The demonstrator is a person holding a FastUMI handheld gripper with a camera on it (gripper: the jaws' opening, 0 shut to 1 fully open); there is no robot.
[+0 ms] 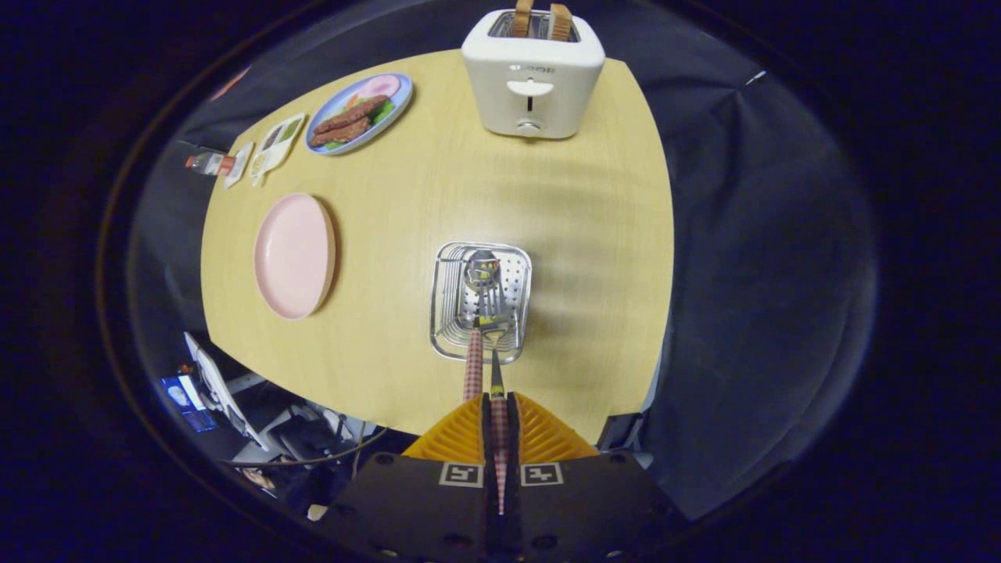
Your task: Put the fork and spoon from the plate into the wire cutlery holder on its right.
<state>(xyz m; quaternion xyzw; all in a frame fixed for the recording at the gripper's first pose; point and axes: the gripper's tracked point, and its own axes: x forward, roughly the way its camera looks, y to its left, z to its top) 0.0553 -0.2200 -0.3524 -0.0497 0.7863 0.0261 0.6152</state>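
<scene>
Pale wooden tabletop (594, 234), rounded at its corners and set against dark booth cloth, carried all the objects recorded. Nearest the camera, the orange ribbed gripper (499, 400) had its two fingers drawn tightly together on the red-and-white checked handle of a piece of cutlery, which ran back between the fingers and forward as a dark slim shaft; this was the fork (494, 336), its metal head lying inside the basket just ahead. Beside it, slightly to the left, a second checked handle rose out over the basket's near rim: the spoon (478, 275), whose shiny bowl rested toward the basket's far end. Both utensils thus lay within the silver wire cutlery holder (443, 301), a rectangular basket with a perforated floor, standing just ahead of the fingertips. Well to the left of the holder sat the round pink plate (294, 256), bare of cutlery. Beyond it lay a blue plate of food (360, 114), with small packets (275, 145) and a small bottle (209, 163) at the table's left edge. Farthest off stood a white toaster (532, 74) holding two slices of toast (541, 21).
</scene>
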